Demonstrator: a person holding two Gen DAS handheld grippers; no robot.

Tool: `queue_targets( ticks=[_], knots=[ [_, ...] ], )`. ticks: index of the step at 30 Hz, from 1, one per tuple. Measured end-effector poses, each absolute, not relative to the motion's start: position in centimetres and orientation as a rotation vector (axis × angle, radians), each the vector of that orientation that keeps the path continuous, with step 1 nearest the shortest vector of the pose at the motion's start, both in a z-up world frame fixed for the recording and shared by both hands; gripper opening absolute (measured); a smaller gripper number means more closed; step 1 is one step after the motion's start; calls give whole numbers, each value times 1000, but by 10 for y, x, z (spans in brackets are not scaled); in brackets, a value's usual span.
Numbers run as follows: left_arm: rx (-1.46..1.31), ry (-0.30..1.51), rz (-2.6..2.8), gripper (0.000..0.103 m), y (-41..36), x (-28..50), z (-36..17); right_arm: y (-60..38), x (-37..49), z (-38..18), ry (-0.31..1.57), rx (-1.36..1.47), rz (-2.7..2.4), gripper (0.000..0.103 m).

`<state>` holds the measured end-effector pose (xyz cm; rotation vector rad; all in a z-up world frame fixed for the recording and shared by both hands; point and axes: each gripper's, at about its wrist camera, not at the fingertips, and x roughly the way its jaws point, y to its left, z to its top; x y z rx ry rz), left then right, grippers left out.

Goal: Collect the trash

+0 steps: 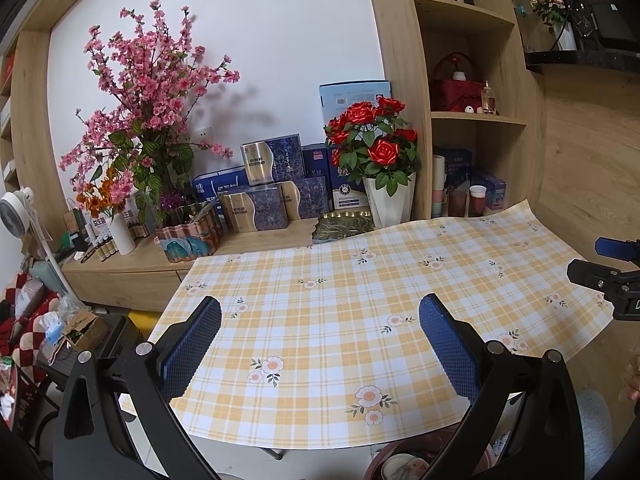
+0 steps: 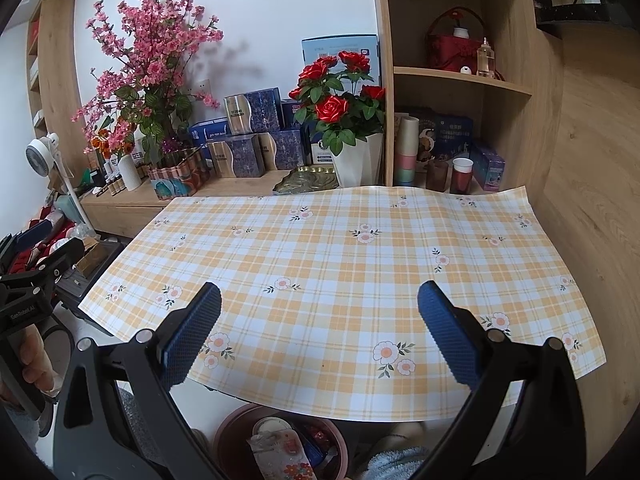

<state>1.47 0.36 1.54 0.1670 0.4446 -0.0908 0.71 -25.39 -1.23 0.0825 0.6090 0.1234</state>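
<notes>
A table with a yellow plaid flowered cloth (image 1: pixel 340 320) (image 2: pixel 340 264) lies ahead, with nothing on the cloth. My left gripper (image 1: pixel 320 312) is open and empty above the table's near edge. My right gripper (image 2: pixel 319 304) is open and empty over the near edge too. A brown round bin (image 2: pixel 240 424) stands on the floor under the near edge, with wrappers and a lid (image 2: pixel 280 452) inside; its rim shows in the left wrist view (image 1: pixel 400 452). The right gripper shows at the right edge of the left wrist view (image 1: pixel 612 276). The left gripper shows at the left edge of the right wrist view (image 2: pixel 28 280).
Behind the table a low wooden counter (image 1: pixel 132 264) holds a pink blossom plant (image 1: pixel 148 92), blue gift boxes (image 1: pixel 272 184), a red rose pot (image 1: pixel 380 152) and a green tray (image 1: pixel 344 228). Wooden shelves (image 2: pixel 460 80) with cups stand at the right. A white fan (image 1: pixel 16 212) and clutter sit at the left.
</notes>
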Motion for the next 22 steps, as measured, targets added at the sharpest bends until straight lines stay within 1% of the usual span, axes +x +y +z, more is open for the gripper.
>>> queue_targets(
  ticks=[22],
  knots=[
    [181, 436, -37, 97, 6, 15, 17, -256, 9, -1, 606, 81, 117, 97]
  ],
)
